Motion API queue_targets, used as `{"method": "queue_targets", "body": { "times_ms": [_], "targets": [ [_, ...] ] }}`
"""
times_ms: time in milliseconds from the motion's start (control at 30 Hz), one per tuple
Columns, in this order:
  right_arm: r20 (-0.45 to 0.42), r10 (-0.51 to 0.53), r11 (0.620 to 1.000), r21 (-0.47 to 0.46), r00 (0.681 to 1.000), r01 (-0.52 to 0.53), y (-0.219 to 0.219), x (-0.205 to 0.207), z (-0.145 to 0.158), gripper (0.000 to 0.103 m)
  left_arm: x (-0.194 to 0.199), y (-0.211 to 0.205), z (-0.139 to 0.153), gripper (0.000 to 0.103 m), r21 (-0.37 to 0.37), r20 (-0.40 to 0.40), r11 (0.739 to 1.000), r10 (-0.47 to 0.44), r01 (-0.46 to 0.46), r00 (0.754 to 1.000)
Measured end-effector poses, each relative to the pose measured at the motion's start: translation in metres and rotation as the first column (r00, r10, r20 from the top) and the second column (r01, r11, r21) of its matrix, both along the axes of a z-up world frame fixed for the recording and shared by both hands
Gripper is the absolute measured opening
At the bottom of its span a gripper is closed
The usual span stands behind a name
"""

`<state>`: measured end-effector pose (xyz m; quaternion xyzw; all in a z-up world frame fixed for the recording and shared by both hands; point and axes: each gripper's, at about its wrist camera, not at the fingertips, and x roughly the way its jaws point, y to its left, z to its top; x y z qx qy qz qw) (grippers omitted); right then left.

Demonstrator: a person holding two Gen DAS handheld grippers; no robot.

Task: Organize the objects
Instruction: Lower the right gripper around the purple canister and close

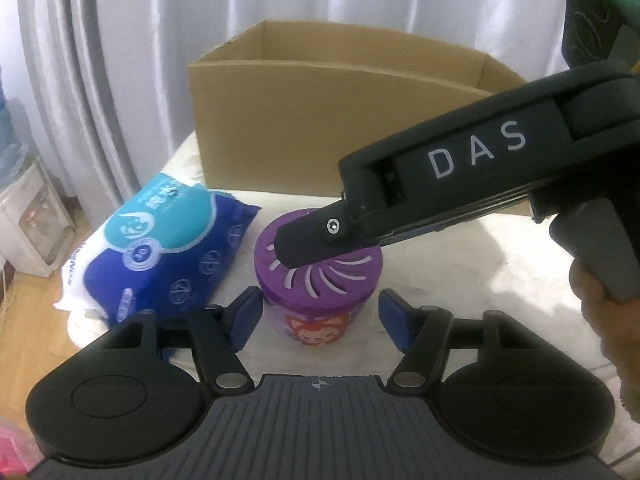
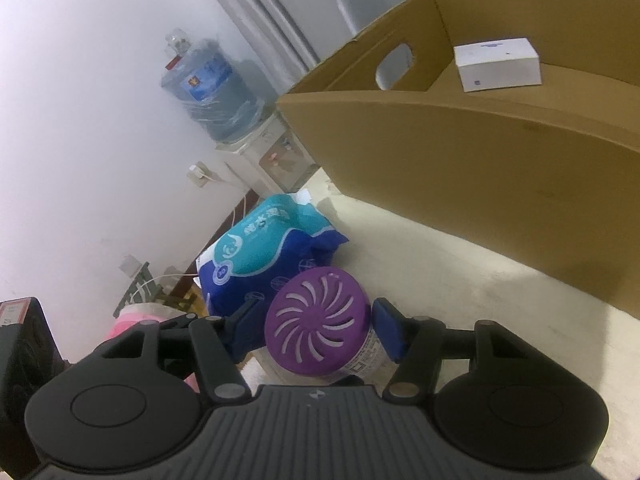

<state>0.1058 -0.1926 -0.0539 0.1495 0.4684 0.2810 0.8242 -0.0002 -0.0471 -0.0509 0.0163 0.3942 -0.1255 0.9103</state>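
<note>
Here, a squat purple plastic air-freshener jar with a slotted swirl lid (image 2: 318, 318) stood on the pale cloth-covered table (image 1: 480, 264), framed by the blue-padded fingers of the right gripper (image 2: 316, 330). The fingers flanked the lid on both sides, close but with slivers of gap visible, so no firm hold could be claimed; the spacing suggested a grasp about to be made. The left gripper (image 1: 320, 320) hung wide open and empty just short of the same jar, apparently standing by rather than competing for it. From its camera the right tool's black body reached in from the right, its tip over the lid.

Touching or just beside the jar's left lay a soft blue-and-teal pack of wet wipes (image 1: 160, 248), probably next in line for sorting. Behind both stood a large open brown cardboard box (image 2: 480, 152) with a cut-out handle, and a small white carton (image 2: 498, 63) was already inside, which pointed to the box as the collecting place. A water dispenser with a blue bottle (image 2: 208, 88) stood by the wall beyond the table's edge.
</note>
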Motion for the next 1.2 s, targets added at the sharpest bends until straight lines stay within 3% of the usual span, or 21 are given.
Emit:
{"method": "queue_targets", "body": {
  "times_ms": [600,833,1200],
  "targets": [
    [-0.016,-0.138,0.990,-0.030,0.990,0.137,-0.069,-0.029,0.006,0.064,-0.012,-0.049,0.010,0.063,-0.098,-0.003,0.985,-0.143,0.142,0.990],
    [-0.013,-0.173,0.984,-0.049,0.985,0.172,-0.084,-0.035,0.005,0.064,-0.020,-0.060,0.007,0.062,-0.094,-0.006,0.976,-0.196,0.195,0.981],
    [-0.043,-0.206,0.979,-0.004,0.978,0.206,-0.100,-0.034,-0.001,0.064,-0.007,-0.051,-0.001,0.064,-0.089,-0.029,0.978,-0.193,0.190,0.981]
  ]
}}
